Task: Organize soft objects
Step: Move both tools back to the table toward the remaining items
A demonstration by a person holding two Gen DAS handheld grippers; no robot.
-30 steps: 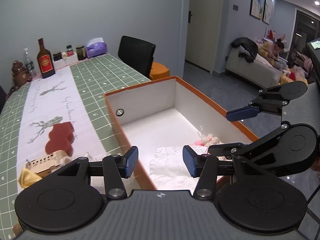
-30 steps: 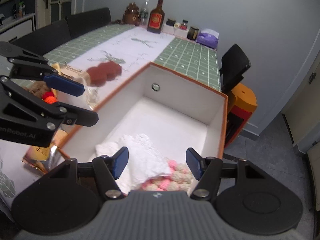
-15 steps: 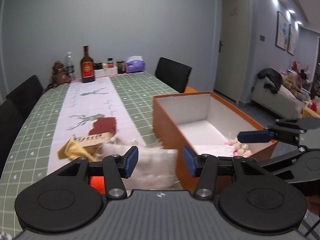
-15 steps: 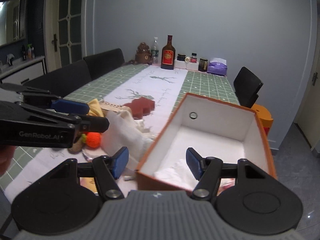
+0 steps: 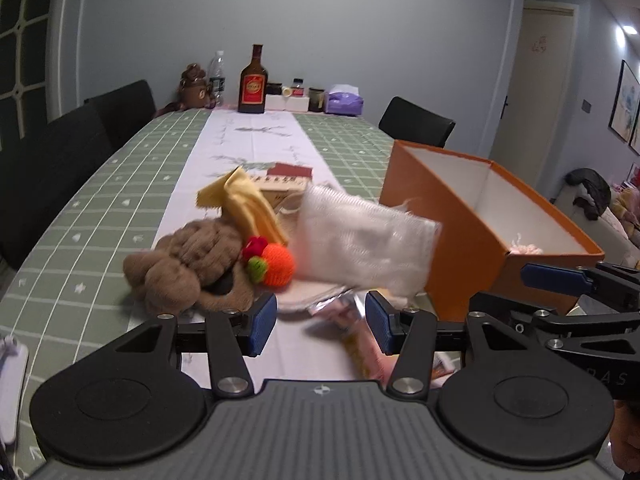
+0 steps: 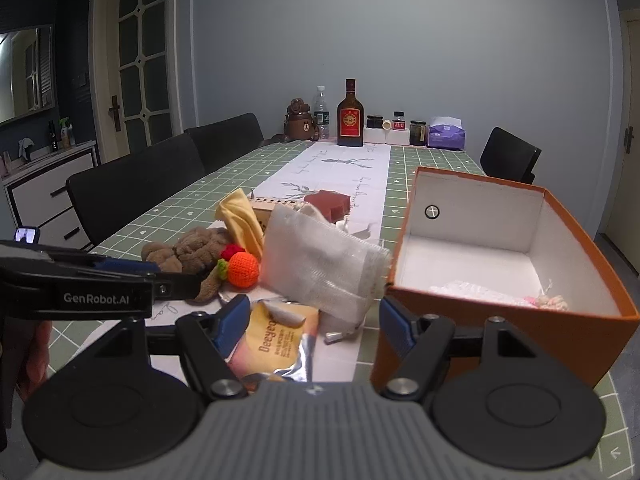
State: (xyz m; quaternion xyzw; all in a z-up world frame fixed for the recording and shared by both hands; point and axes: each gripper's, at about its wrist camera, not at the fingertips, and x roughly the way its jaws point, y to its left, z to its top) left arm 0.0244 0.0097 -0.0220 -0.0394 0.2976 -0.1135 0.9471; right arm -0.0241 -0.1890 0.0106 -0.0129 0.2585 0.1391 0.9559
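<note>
An orange box (image 6: 500, 332) (image 5: 472, 232) with a white inside stands at the table's right edge and holds a white cloth (image 6: 476, 292) and a pink-and-cream knitted piece (image 6: 552, 301). Left of it lies a pile: a white mesh cloth (image 6: 320, 264) (image 5: 360, 248), a brown plush (image 5: 188, 256) (image 6: 188, 250), an orange crocheted fruit (image 5: 276, 266) (image 6: 242, 269) and a yellow cloth (image 5: 244, 200) (image 6: 240, 216). My left gripper (image 5: 320, 322) is open and empty, just in front of the pile. My right gripper (image 6: 314, 320) is open and empty, over a foil packet (image 6: 276, 340).
A wooden toy (image 5: 280, 184) and a dark red block (image 6: 328, 202) lie behind the pile. A liquor bottle (image 6: 350, 114), jars, a water bottle and a purple tissue pack (image 6: 446, 134) stand at the far end. Black chairs (image 6: 160, 184) line the left side.
Both grippers have pulled back from over the box and lowered to table height, now facing the pile. Both stayed open and empty.
</note>
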